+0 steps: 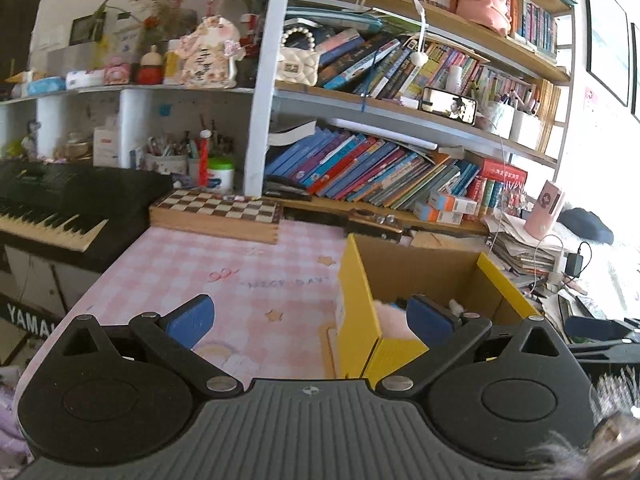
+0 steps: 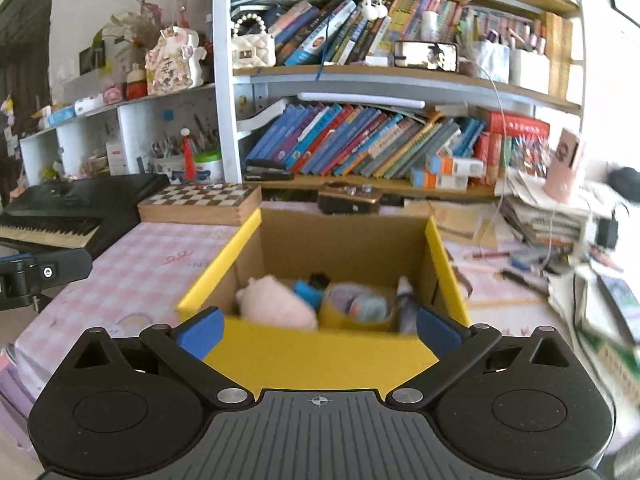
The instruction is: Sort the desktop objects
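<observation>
Both grippers empty, fingers spread wide, nothing between them. Right gripper [image 2: 318, 330] sits just near of the yellow box [image 2: 320, 354], facing straight in over its near wall. Left gripper [image 1: 310, 320] is off to the box's [image 1: 360, 300] left, over the pink checked counter [image 1: 224, 264], its right finger overlapping the box's near-left corner in view.

Box contents: pink plush toy [image 2: 278, 300] at left, yellow tape roll [image 2: 354, 308] in the middle, small bottle [image 2: 406, 300] at right.

Loose pens [image 2: 516, 278] lie on the counter right of the box, long axis roughly left-right. Right hand looks nearer to them; my guess is it takes the next pick.
</observation>
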